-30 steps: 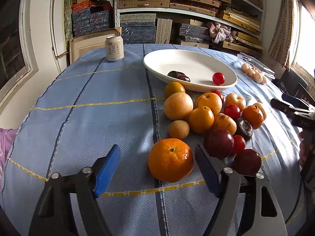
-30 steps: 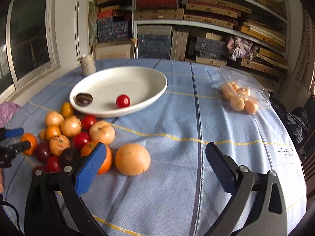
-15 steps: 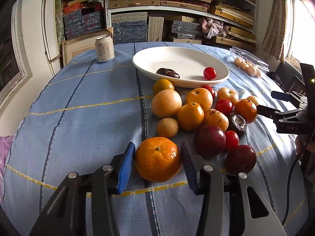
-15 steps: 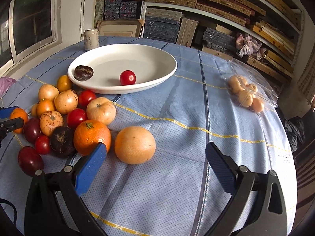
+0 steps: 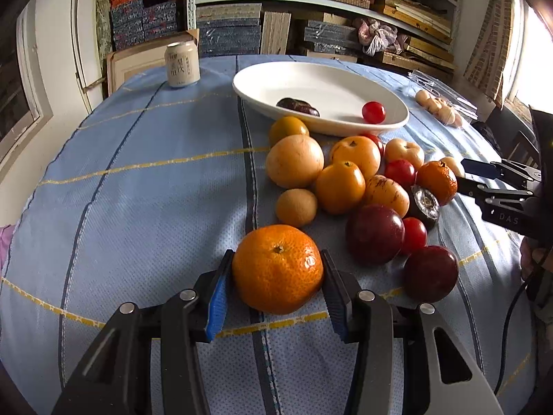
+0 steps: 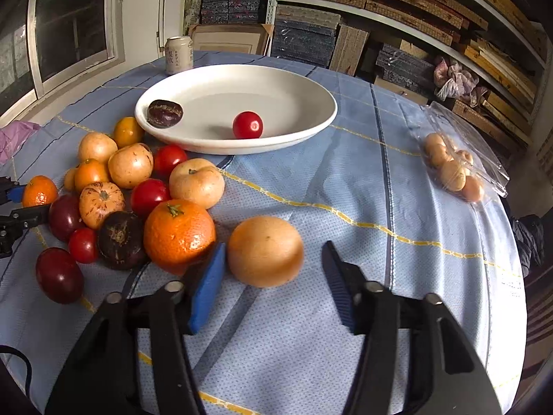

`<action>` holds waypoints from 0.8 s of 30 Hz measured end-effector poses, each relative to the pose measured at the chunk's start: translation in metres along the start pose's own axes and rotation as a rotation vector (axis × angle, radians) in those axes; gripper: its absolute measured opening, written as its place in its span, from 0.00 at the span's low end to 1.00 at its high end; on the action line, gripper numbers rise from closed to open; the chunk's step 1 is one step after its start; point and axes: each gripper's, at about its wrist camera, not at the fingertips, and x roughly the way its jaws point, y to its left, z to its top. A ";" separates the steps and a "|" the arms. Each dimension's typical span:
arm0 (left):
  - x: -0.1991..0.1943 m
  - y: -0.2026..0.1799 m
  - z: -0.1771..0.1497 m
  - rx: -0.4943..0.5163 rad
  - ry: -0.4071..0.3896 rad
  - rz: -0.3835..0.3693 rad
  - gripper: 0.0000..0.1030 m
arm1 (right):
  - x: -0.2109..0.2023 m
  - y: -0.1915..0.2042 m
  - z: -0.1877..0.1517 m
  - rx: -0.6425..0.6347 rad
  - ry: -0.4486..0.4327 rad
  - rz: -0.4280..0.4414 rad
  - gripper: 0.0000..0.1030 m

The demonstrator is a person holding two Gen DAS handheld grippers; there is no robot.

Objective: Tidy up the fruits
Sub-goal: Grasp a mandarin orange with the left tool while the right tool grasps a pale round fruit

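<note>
Both grippers point down at the table [image 5: 138,207]. The left gripper [image 5: 276,276] is clamped on a tangerine [image 5: 278,268] near the fruit pile. The right gripper [image 6: 273,269] is closing around a pale orange [image 6: 265,251], its right pad apart. Only the right view shows this orange clearly.

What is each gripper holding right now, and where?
Left gripper clamps the tangerine by its two sides. Right gripper is closing around the pale orange fruit, a gap remaining.
</note>
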 end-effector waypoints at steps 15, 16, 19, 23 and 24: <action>-0.014 -0.004 -0.001 0.013 -0.073 0.027 0.46 | -0.002 -0.001 -0.002 0.028 -0.003 0.020 0.43; -0.019 -0.007 -0.002 0.026 -0.101 0.046 0.46 | -0.002 -0.003 -0.002 0.037 -0.004 0.027 0.43; -0.029 -0.014 -0.002 0.056 -0.169 0.094 0.46 | -0.004 -0.010 -0.002 0.067 -0.012 0.033 0.43; -0.040 -0.020 -0.002 0.078 -0.226 0.124 0.46 | -0.007 -0.017 -0.003 0.098 -0.028 0.030 0.43; -0.042 -0.022 -0.001 0.083 -0.236 0.128 0.46 | -0.008 -0.018 -0.003 0.102 -0.033 0.027 0.43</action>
